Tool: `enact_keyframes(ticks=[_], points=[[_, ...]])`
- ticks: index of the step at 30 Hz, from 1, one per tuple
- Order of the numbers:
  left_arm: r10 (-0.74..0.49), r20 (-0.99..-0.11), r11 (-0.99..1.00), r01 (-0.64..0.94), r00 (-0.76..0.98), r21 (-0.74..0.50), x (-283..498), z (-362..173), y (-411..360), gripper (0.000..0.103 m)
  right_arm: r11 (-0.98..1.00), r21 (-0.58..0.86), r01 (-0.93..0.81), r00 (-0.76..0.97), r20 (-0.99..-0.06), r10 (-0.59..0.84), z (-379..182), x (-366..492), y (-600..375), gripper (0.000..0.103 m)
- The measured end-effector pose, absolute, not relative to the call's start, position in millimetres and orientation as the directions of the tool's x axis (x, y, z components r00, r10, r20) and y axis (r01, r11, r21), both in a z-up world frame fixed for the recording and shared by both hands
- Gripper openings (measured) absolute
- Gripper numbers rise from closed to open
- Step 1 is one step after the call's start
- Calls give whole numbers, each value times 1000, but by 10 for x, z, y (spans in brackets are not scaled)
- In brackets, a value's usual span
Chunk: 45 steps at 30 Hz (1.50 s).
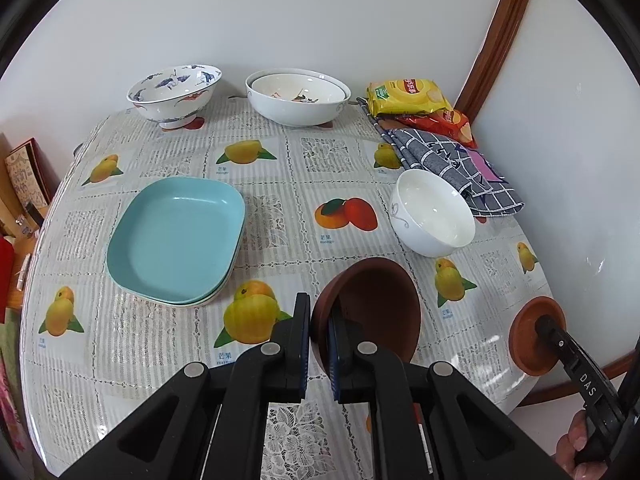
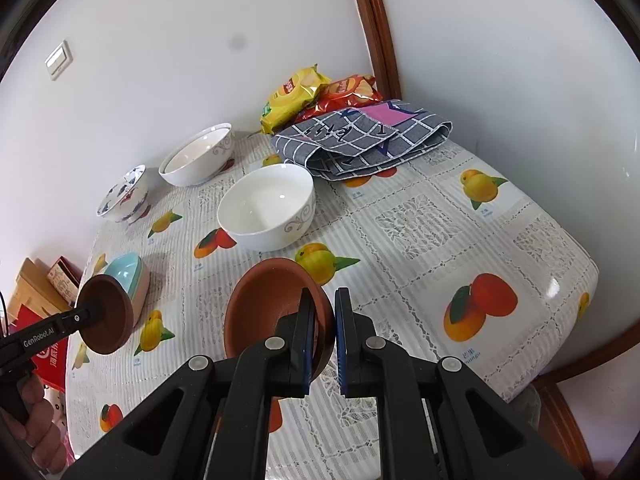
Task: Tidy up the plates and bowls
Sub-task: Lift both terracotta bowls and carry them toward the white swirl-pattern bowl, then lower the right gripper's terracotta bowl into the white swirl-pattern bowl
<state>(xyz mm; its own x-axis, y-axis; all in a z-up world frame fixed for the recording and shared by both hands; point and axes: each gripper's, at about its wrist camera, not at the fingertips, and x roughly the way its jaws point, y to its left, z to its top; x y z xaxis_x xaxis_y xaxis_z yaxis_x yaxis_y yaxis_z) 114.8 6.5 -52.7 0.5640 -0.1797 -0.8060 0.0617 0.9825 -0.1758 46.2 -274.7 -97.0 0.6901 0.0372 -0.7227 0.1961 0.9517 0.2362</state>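
Observation:
My left gripper (image 1: 319,308) is shut on the rim of a dark brown bowl (image 1: 372,312), held tilted over the table's near side; in the right wrist view the same bowl (image 2: 106,314) hangs at the left. My right gripper (image 2: 325,296) is shut on the rim of a terracotta bowl (image 2: 272,304), also tilted, which shows small in the left wrist view as the terracotta bowl (image 1: 536,336). On the table stand a stack of teal square plates (image 1: 176,240), a white bowl (image 1: 434,216), two nested white bowls (image 1: 298,96) and a blue-patterned bowl (image 1: 174,92).
The table wears a fruit-print cloth (image 1: 280,152) and stands in a wall corner. Chip bags (image 1: 408,96) and a folded checked cloth (image 1: 452,164) lie at the back right. Boxes (image 2: 44,284) sit beyond the left edge. A hand (image 2: 36,424) grips the left tool.

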Motion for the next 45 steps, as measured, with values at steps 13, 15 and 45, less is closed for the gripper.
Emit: enact_keyframes(ticks=[13, 15, 45], points=[[-195, -813, 980, 85, 549, -178, 1225, -524, -57, 8, 952, 240, 190, 685, -727, 46, -963, 466, -2753, 10], [-206, -809, 978, 99, 550, -181, 1247, -499, -100, 8, 954, 235, 185, 689, -724, 44, -932, 476, -2758, 10], [-177, -813, 983, 58, 554, -175, 1747, -486, -143, 8, 972, 211, 104, 700, -710, 79, -782, 1384, -2741, 10]])
